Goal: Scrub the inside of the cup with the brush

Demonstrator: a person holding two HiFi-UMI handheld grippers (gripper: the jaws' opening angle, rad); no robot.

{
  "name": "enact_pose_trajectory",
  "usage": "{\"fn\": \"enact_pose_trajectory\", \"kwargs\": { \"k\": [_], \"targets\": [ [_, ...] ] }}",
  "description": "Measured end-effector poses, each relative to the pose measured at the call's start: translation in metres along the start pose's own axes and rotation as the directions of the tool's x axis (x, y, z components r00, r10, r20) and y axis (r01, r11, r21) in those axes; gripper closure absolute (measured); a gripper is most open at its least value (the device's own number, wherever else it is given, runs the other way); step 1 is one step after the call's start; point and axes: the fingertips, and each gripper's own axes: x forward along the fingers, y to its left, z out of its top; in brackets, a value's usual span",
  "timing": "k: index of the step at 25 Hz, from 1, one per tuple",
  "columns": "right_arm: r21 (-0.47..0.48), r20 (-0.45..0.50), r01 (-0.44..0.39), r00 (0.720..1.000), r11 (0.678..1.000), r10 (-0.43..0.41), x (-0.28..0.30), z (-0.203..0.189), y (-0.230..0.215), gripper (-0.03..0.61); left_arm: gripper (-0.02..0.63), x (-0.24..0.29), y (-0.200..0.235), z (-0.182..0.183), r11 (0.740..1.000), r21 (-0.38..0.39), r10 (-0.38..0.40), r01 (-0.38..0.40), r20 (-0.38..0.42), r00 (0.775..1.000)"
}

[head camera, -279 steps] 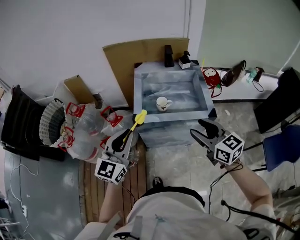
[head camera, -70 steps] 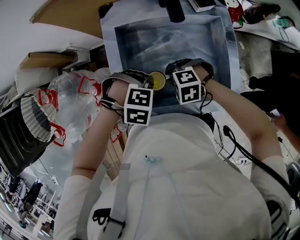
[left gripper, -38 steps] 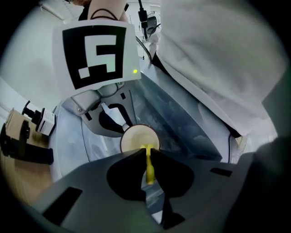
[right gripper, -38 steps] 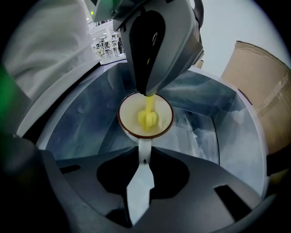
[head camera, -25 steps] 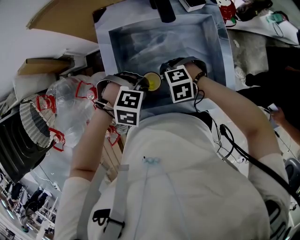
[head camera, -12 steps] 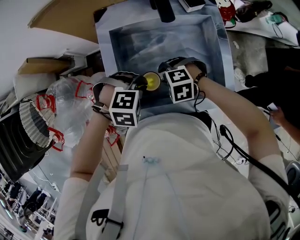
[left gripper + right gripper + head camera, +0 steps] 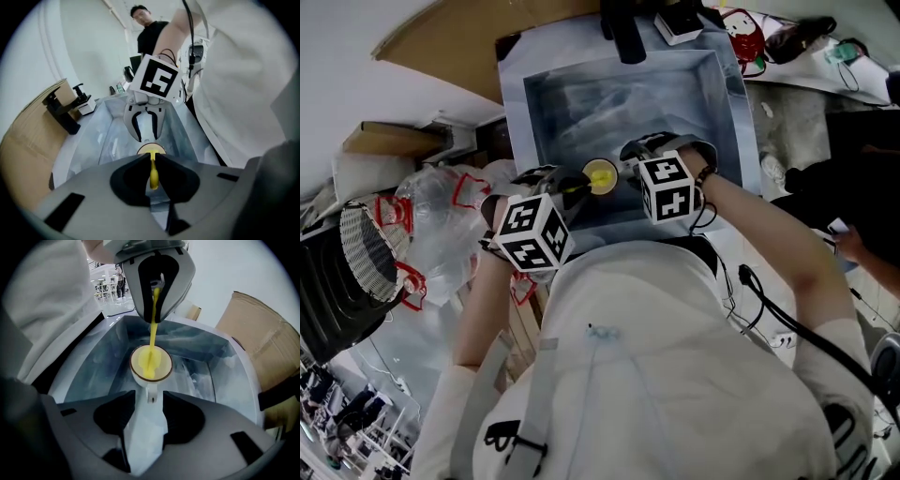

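A white cup (image 7: 137, 364) with a dark rim stands in the blue-grey sink (image 7: 727, 103). A yellow brush (image 7: 151, 363) has its head inside the cup. My left gripper (image 7: 152, 158) is shut on the brush's handle (image 7: 153, 174) and comes in over the cup from the side opposite my right gripper. The jaws of my right gripper (image 7: 149, 394) are opening. The cup's handle (image 7: 150, 391) lies between them, with a gap at each pad. In the head view the cup (image 7: 601, 176) sits between the two marker cubes.
A black tap fixture (image 7: 623, 28) and a white box (image 7: 678, 23) stand at the sink's far rim. Cardboard (image 7: 441, 37) leans behind it. Plastic bags (image 7: 441, 225) and a black mesh basket (image 7: 361, 253) lie to the left. A red item (image 7: 745, 33) lies to the right.
My left gripper has drawn back a little toward my body, with the brush head still in the cup. My right gripper stays at the cup's other side.
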Motion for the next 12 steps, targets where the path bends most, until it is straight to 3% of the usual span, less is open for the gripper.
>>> {"fn": "enact_pose_trajectory", "kwargs": {
  "k": [5,8,10,12],
  "targets": [
    [0.046,0.045,0.048,0.998,0.998,-0.05,-0.021,-0.003,-0.003,0.344,0.58,-0.018,0.012,0.004,0.988,-0.15,0.059,-0.042,0.115,0.992],
    [0.112,0.084,0.088,0.992,0.99,-0.098,-0.038,-0.004,-0.012,0.33,0.579,-0.031,0.025,0.005,0.97,-0.223,0.136,-0.097,0.166,0.977],
    [0.151,0.11,0.132,0.983,0.98,-0.15,-0.05,-0.004,-0.02,0.324,0.579,-0.04,0.035,0.007,0.95,-0.28,0.199,-0.134,0.215,0.956],
    [0.192,0.136,0.183,0.968,0.964,-0.211,-0.061,-0.005,-0.028,0.313,0.58,-0.049,0.047,0.014,0.928,-0.34,0.257,-0.151,0.292,0.921]
  ]
}}
